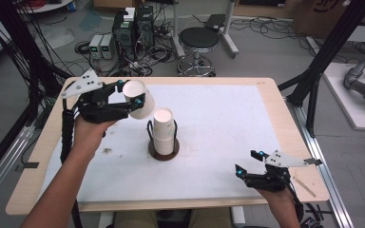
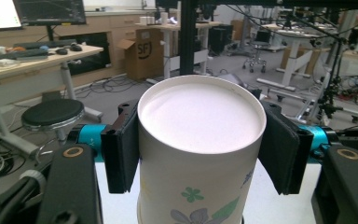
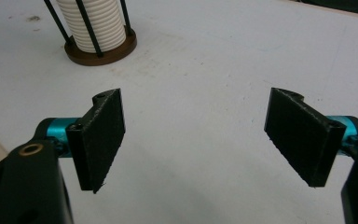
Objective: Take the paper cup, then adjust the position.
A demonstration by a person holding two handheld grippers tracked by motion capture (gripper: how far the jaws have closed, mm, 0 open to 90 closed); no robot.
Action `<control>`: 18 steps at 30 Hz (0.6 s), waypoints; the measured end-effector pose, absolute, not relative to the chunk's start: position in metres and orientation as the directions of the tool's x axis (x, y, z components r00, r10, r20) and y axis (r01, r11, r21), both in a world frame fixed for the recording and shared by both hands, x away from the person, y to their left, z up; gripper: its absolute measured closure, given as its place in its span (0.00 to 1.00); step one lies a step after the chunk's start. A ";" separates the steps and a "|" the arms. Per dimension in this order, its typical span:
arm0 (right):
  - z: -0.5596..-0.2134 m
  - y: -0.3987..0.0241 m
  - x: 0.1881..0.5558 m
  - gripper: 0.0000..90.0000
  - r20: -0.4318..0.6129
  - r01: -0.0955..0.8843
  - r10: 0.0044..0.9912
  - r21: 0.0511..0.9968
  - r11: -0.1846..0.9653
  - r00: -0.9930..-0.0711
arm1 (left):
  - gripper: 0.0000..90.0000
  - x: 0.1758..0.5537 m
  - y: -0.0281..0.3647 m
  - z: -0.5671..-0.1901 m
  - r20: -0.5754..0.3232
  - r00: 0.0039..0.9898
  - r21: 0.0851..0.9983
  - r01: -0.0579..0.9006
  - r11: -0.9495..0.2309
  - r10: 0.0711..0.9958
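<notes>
My left gripper (image 1: 134,100) is shut on a white paper cup (image 1: 139,98) and holds it in the air, up and to the left of the cup stack. In the left gripper view the cup (image 2: 200,154) stands bottom-up between the two black jaws and shows a flower print low on its side. A stack of white paper cups (image 1: 163,129) stands upside down in a black wire holder on a round brown base (image 1: 163,151) in the middle of the table. My right gripper (image 1: 247,163) rests open near the table's front right, empty. Its own view shows the stack (image 3: 94,23) far off.
A white mat (image 1: 209,142) covers the wooden table (image 1: 275,99). Beyond the far edge stand a black stool (image 1: 198,40), computer boxes (image 1: 133,28) and tangled cables on the floor. Small stains mark the mat left of the holder.
</notes>
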State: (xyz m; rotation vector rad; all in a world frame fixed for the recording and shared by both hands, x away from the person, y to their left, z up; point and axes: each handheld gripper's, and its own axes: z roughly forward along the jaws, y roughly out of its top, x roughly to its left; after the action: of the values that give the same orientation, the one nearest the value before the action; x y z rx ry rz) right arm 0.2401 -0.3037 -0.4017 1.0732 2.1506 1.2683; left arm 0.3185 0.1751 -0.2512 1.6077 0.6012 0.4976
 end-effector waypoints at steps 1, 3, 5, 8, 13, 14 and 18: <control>-0.401 -0.304 0.239 0.23 0.019 0.399 0.791 0.871 0.287 -0.611 | 0.41 0.315 0.181 -0.258 -0.036 0.759 0.992 0.108 -0.071 0.650; -0.401 -0.304 0.239 0.23 0.021 0.400 0.794 0.872 0.284 -0.608 | 0.41 0.314 0.184 -0.262 -0.043 0.755 0.991 0.114 -0.067 0.654; -0.401 -0.305 0.238 0.23 0.016 0.398 0.794 0.872 0.287 -0.608 | 0.41 0.310 0.192 -0.274 -0.065 0.742 0.989 0.135 -0.054 0.667; -0.402 -0.304 0.237 0.23 0.017 0.399 0.791 0.870 0.290 -0.612 | 0.41 0.307 0.196 -0.280 -0.077 0.737 0.989 0.144 -0.045 0.671; -0.399 -0.302 0.238 0.23 0.018 0.389 0.786 0.876 0.286 -0.618 | 0.41 0.295 0.201 -0.293 -0.086 0.740 0.987 0.154 -0.044 0.667; -0.398 -0.302 0.238 0.23 0.022 0.388 0.785 0.877 0.282 -0.620 | 0.41 0.295 0.201 -0.293 -0.086 0.740 0.987 0.154 -0.044 0.667; -0.398 -0.297 0.241 0.23 0.023 0.378 0.770 0.880 0.286 -0.637 | 0.41 0.283 0.204 -0.300 -0.088 0.748 0.986 0.161 -0.051 0.658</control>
State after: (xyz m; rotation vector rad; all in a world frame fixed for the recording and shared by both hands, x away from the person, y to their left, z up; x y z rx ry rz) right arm 0.2410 -0.2972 -0.3979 1.0316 2.1534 1.3024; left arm 0.2825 0.2037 -0.3003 1.6007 0.6747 0.4582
